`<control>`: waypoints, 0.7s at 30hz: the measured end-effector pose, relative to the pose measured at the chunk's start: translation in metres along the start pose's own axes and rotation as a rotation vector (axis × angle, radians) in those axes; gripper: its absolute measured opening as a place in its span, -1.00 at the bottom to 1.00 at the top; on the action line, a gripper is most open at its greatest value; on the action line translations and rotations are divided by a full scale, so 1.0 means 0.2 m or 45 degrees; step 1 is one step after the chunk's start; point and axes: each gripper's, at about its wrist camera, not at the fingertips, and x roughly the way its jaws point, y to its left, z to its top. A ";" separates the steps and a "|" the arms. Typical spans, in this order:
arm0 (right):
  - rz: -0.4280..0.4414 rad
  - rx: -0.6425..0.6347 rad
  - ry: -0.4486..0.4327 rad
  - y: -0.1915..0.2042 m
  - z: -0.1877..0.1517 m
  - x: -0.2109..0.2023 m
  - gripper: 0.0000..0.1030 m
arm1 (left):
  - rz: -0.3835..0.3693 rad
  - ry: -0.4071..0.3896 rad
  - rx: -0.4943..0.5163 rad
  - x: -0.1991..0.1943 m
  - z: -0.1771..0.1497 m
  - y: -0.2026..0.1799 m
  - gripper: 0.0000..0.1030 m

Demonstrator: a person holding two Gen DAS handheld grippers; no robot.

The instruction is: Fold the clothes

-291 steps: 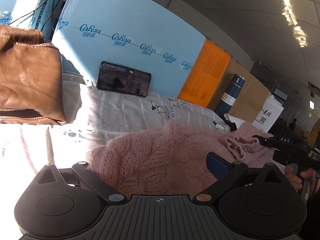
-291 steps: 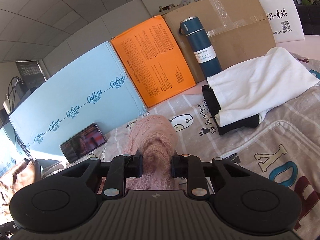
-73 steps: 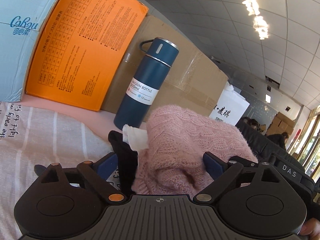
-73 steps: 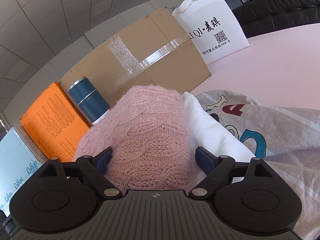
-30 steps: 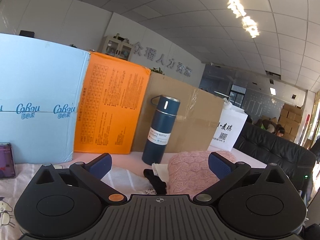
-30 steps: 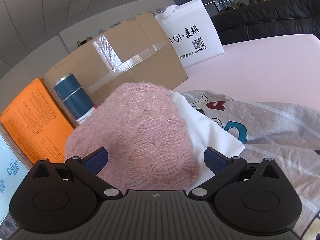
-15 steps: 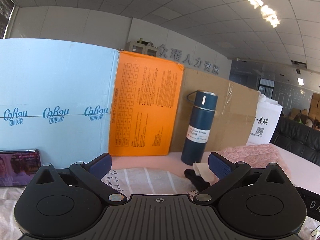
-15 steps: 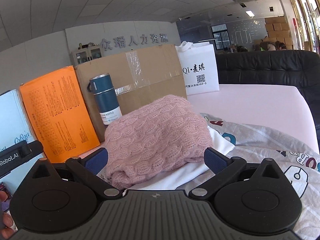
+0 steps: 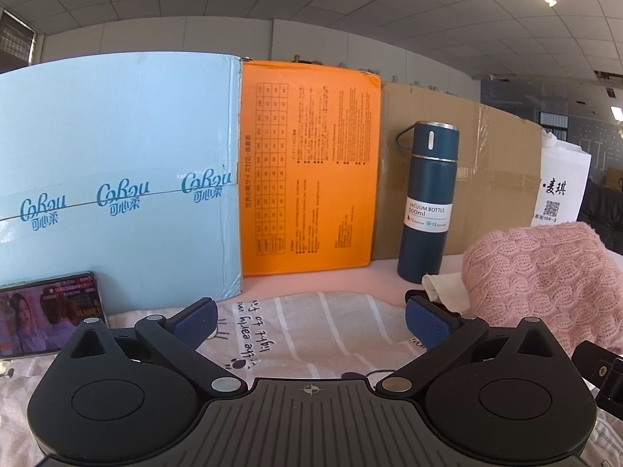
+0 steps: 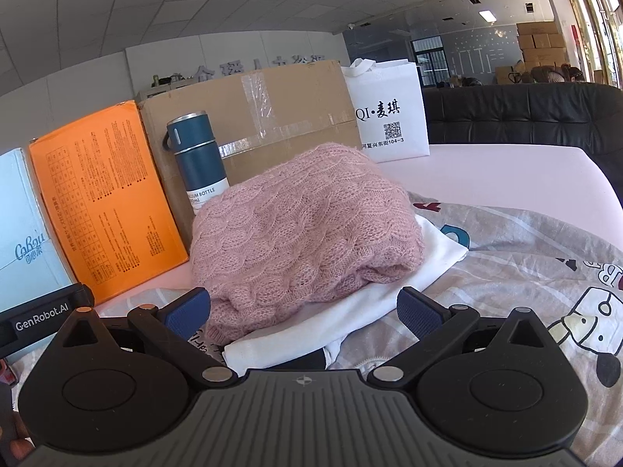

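A folded pink knit sweater (image 10: 307, 229) lies on top of a folded white garment (image 10: 350, 311), which rests on a dark garment, on the printed bedsheet (image 10: 525, 272). The sweater also shows at the right of the left wrist view (image 9: 545, 276). My right gripper (image 10: 303, 311) is open and empty, just in front of the stack. My left gripper (image 9: 311, 321) is open and empty over the sheet (image 9: 319, 330), left of the stack.
Behind stand a light blue box (image 9: 117, 194), an orange box (image 9: 307, 171), a cardboard box (image 9: 486, 171), a blue vacuum bottle (image 9: 426, 206) and a white bag (image 10: 389, 113). A phone (image 9: 46, 311) leans on the blue box. A black sofa (image 10: 525, 113) is at right.
Both grippers have drawn back from the stack with open jaws. The left view has swung left, so the sweater now sits at its right edge.
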 end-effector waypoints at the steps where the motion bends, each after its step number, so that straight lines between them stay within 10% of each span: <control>1: 0.005 0.006 0.001 -0.01 0.00 0.00 1.00 | -0.006 0.003 0.008 0.00 0.00 0.00 1.00; 21: 0.059 0.020 0.035 -0.02 -0.02 0.02 1.00 | -0.079 0.037 0.039 -0.01 -0.01 -0.07 1.00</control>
